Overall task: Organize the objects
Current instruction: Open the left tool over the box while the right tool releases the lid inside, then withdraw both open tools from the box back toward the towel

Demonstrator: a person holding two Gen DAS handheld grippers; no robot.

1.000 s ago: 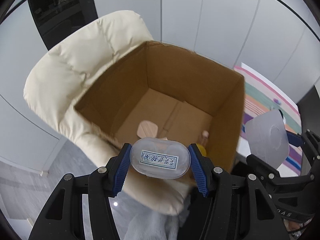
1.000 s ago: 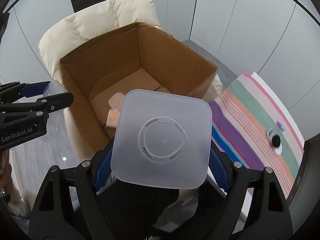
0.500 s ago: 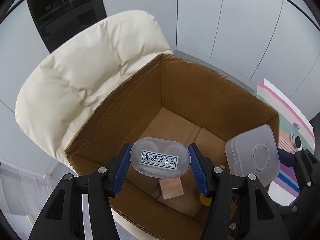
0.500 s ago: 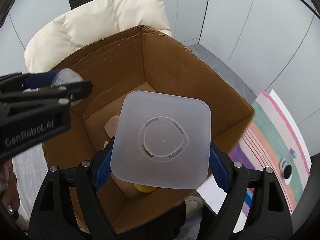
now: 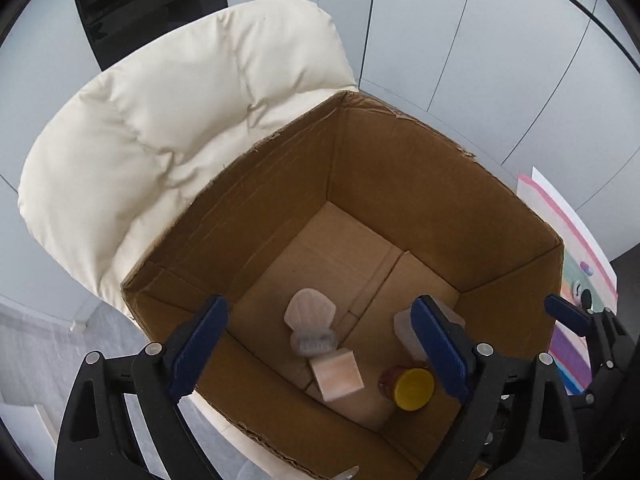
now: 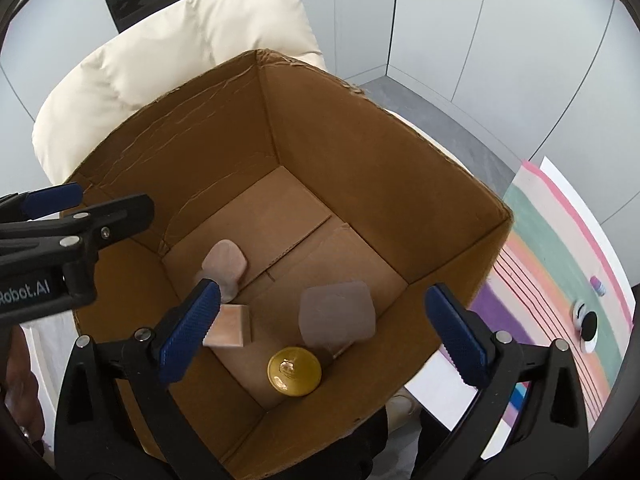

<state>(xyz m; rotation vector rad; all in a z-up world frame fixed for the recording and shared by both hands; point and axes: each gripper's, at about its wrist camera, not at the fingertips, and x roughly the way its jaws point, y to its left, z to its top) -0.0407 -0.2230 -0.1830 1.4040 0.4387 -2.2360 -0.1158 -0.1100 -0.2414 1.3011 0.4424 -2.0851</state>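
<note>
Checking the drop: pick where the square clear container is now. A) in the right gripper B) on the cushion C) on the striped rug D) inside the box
D: the container lies inside the box beside the yellow lid; the right gripper is opening with nothing between its jaws.

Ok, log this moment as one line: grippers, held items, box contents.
left gripper: opening, empty | right gripper: opening, empty | cardboard box: oval case, square container, wooden block, yellow-lidded jar | phase: release
</note>
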